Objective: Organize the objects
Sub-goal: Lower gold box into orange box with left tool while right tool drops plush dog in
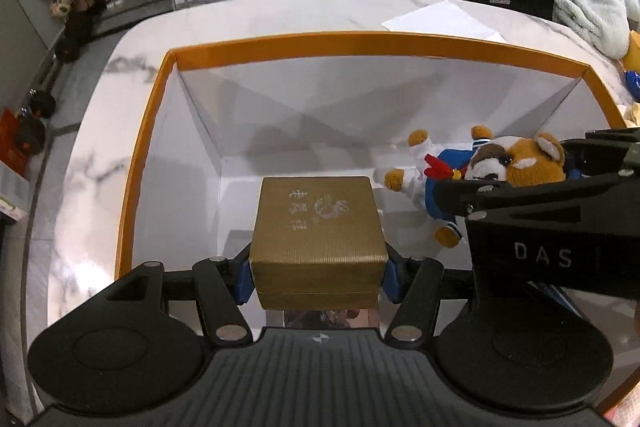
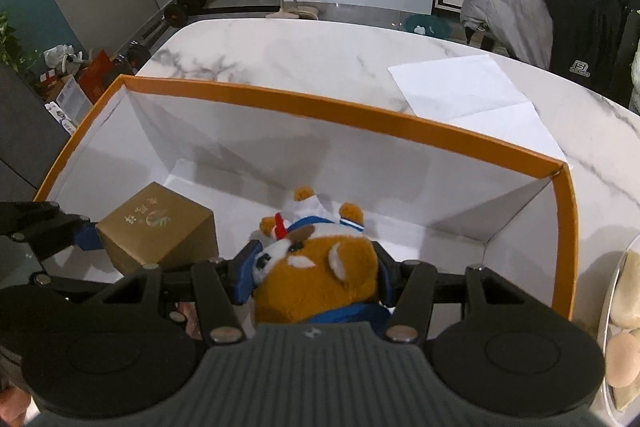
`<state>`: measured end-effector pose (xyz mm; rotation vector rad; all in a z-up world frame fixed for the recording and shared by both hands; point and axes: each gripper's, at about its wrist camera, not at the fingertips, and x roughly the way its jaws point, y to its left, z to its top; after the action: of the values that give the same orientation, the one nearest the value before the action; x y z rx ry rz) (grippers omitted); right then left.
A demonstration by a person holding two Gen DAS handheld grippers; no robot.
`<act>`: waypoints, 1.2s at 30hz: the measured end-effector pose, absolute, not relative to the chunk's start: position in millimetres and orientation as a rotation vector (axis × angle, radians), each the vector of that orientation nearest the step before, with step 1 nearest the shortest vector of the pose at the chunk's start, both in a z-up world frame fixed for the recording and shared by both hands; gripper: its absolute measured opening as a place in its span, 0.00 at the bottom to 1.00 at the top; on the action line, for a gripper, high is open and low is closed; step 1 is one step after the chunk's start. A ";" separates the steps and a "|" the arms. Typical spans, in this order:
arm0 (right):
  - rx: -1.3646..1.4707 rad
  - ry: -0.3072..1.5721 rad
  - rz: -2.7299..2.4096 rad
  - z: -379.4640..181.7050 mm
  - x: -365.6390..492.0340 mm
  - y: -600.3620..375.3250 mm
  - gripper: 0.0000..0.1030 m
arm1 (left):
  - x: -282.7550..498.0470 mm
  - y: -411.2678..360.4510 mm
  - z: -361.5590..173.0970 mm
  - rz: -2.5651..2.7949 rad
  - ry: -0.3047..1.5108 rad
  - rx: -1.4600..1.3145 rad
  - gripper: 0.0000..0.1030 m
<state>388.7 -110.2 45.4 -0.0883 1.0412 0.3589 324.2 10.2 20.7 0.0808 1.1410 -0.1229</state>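
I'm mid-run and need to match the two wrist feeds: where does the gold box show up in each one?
Left wrist: the gold box sits low at centre, clamped between the left gripper jaws.
Right wrist: the same box is at lower left, beside the plush dog that the right gripper holds.
Shared landmark: the orange-rimmed carton under both.

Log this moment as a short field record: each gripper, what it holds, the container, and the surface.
left gripper: jaws shut on gold box, held over the bin
right gripper: jaws shut on plush dog, head clamped, body hanging into the bin
container: orange-rimmed box, white inside, open top
surface: marble table
other: white paper beyond the bin
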 end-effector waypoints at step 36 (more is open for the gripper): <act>-0.006 1.106 0.288 31.1 390.8 -116.9 0.92 | 331.9 7.5 13.9 -0.158 1.193 0.087 0.71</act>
<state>390.8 -116.9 31.1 -0.0058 1.1059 0.2882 331.9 7.5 13.9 0.0872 1.1934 -0.1583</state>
